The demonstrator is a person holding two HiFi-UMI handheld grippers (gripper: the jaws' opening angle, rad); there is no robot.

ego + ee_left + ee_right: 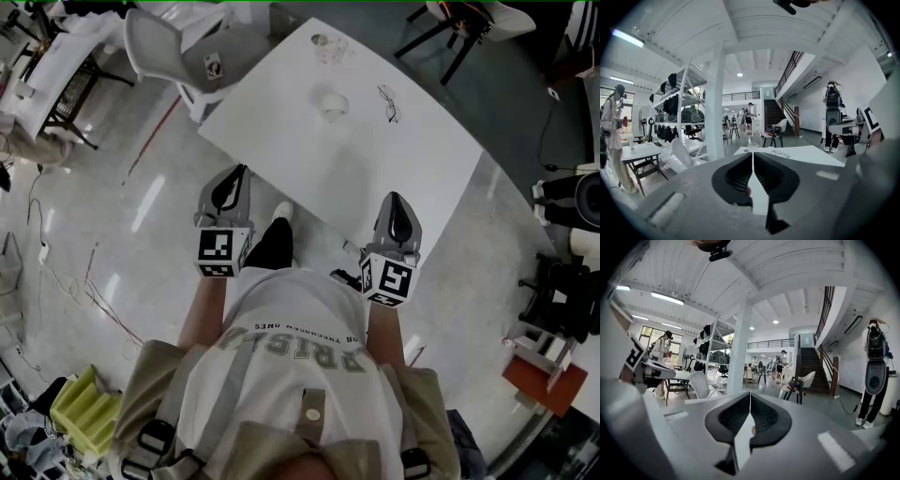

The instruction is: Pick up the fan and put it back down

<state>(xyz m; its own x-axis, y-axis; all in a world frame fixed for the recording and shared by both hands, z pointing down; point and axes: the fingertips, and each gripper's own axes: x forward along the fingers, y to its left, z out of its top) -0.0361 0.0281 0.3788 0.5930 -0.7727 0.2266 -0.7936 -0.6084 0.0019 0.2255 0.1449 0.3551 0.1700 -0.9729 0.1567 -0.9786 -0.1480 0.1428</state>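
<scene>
White tabletop [412, 159] fills the middle of the head view, and on its far half sits a small white rounded thing that looks like the fan [333, 103], upright and untouched. A clear glass [328, 45] stands beyond it near the far corner, and a pair of eyeglasses [389, 103] lies just to the fan's right, apart from it. Both tools are held close to the person's body at the near side of the table, well apart from the fan. The left gripper [241, 172] hangs over the shiny floor beside the table's edge, and its own view shows the two dark jaws pressed together with nothing between them. The right gripper [394, 196] hovers at the table's near corner, its jaws likewise closed and empty in its own view. A white chair [159, 47] stands past the table's left corner.
</scene>
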